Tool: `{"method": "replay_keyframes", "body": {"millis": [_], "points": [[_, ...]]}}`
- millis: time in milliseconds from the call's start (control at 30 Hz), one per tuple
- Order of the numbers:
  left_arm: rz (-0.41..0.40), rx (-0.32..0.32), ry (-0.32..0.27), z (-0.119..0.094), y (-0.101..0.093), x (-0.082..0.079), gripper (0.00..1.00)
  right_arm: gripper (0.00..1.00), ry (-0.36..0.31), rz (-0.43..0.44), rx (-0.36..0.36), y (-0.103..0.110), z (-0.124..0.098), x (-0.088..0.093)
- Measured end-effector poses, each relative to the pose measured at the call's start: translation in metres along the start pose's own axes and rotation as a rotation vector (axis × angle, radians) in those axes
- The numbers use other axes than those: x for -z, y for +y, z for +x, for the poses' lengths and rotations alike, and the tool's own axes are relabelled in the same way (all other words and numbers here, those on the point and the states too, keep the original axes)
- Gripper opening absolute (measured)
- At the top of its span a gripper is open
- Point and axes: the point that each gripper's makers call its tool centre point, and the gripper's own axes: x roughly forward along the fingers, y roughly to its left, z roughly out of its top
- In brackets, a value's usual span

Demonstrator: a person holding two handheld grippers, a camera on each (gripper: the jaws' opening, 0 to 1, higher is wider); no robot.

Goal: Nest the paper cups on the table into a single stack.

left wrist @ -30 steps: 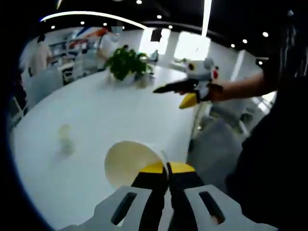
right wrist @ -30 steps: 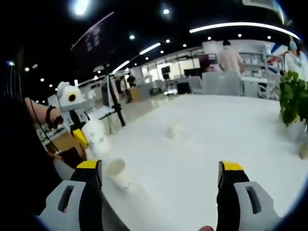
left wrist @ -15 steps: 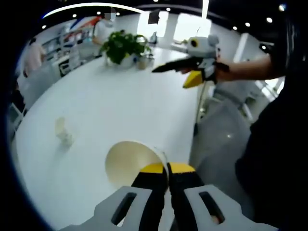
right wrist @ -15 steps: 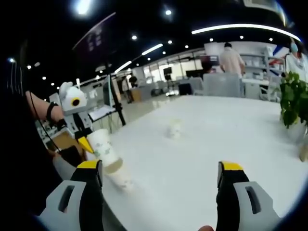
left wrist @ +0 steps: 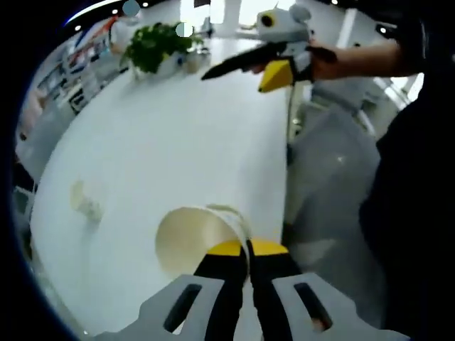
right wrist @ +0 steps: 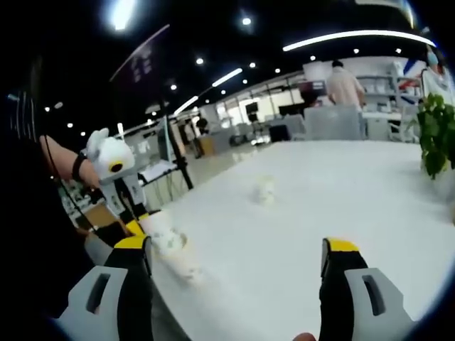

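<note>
White paper cup (left wrist: 193,238): your left gripper (left wrist: 247,249) pinches its rim with fingers pressed together, open mouth facing the camera, just above the white tabletop (left wrist: 185,142). Another paper cup (left wrist: 84,202) lies on its side farther off. Your right gripper (right wrist: 238,257) has its fingers spread wide over the tabletop, holding nothing. A potted plant (left wrist: 153,46) stands at the far end.
</note>
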Motion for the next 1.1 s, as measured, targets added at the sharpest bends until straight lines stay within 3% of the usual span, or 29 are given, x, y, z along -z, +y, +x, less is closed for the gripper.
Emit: {"method": "replay_keyframes", "body": {"millis": [133, 267, 367, 567, 933, 1100], "points": [[0.078, -0.009, 0.037, 0.004, 0.0, 0.005, 0.0, 0.97, 0.003, 0.006, 0.0, -0.001, -0.002, 0.005], [0.14, -0.017, 0.022, 0.005, 0.0, 0.003, 0.0, 0.97, -0.011, 0.029, 0.006, -0.005, -0.005, 0.007], [0.106, -0.007, 0.025, 0.006, -0.001, 0.004, 0.0, 0.97, -0.013, 0.045, 0.012, -0.007, -0.007, 0.008], [0.156, 0.015, 0.042, 0.009, -0.005, 0.009, 0.02, 0.96, -0.018, 0.054, 0.014, -0.007, -0.008, 0.008], [0.046, 0.025, -0.053, 0.005, 0.001, 0.002, 0.11, 0.95, -0.016, 0.064, 0.012, -0.005, -0.008, 0.01], [-0.058, 0.051, -0.145, 0.002, 0.0, -0.007, 0.12, 0.94, -0.015, 0.079, 0.014, -0.005, -0.006, 0.012]]}}
